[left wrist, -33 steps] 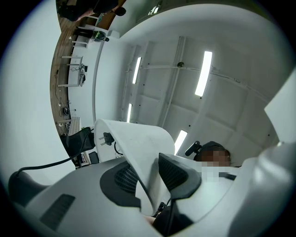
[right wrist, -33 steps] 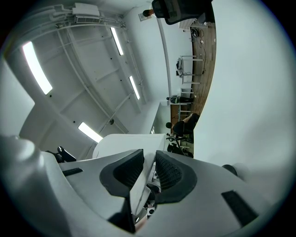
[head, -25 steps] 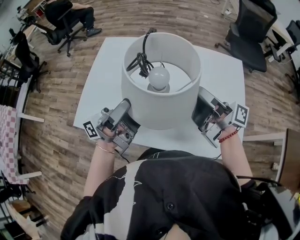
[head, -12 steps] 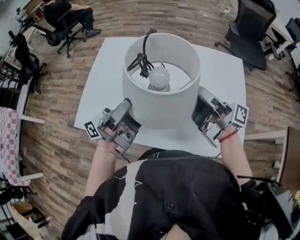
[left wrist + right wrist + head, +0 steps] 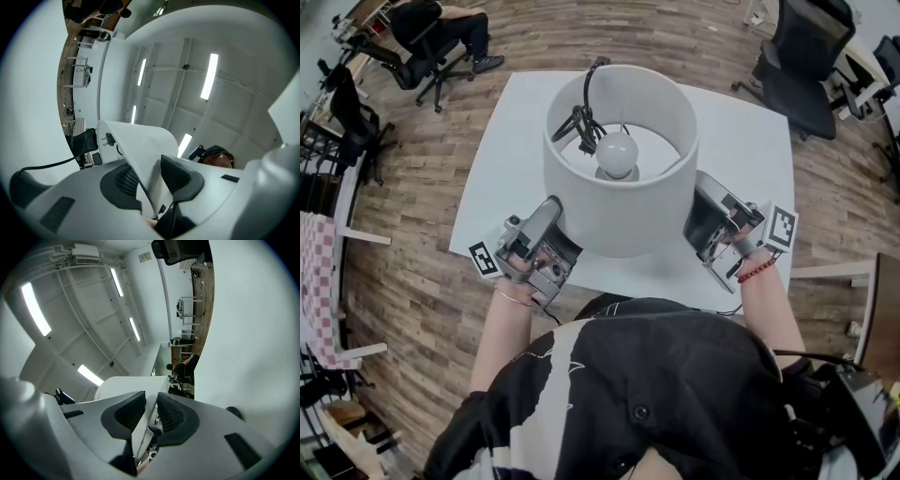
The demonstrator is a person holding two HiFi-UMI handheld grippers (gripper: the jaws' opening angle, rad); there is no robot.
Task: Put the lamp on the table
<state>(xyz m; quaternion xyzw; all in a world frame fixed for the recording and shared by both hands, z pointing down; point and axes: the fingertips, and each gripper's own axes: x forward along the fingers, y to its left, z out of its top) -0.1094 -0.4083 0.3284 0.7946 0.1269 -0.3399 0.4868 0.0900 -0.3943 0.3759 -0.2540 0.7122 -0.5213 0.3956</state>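
At far left, a seated person point(image 5: 441, 28) occupies a chair on the wooden floor point(image 5: 412, 187), well apart from the work. Nearer, I have the left hand-held gripper point(image 5: 553, 214) clenched on the lower left edge of the lamp's white shade point(image 5: 619, 202). In the left gripper view, the left hand-held gripper point(image 5: 150, 183) has the thin shade point(image 5: 136, 145) wall caught between its two dark pads point(image 5: 176, 176), with the black plug point(image 5: 108, 139) hanging just beyond it. The gripper is tilted upward, its marker cube point(image 5: 483, 259) on the near left side.

At centre, the lamp point(image 5: 617, 169) is upright over the white counter point(image 5: 741, 150). Its bulb point(image 5: 617, 153) shows inside the open top, and a black cord point(image 5: 581, 117) is looped over the far rim. The shade hides the base, so I cannot tell whether it rests on the counter.

To the right, the right hand-held gripper point(image 5: 696, 211) is likewise clamped on the shade's lower right edge. The right gripper view shows the right hand-held gripper point(image 5: 147, 420) with its pads point(image 5: 171, 416) pressed on the shade wall, beneath ceiling lights point(image 5: 35, 308). A red bracelet point(image 5: 757, 272) circles the wrist behind it. At far right, a black office chair point(image 5: 797, 84) stands beside the counter.
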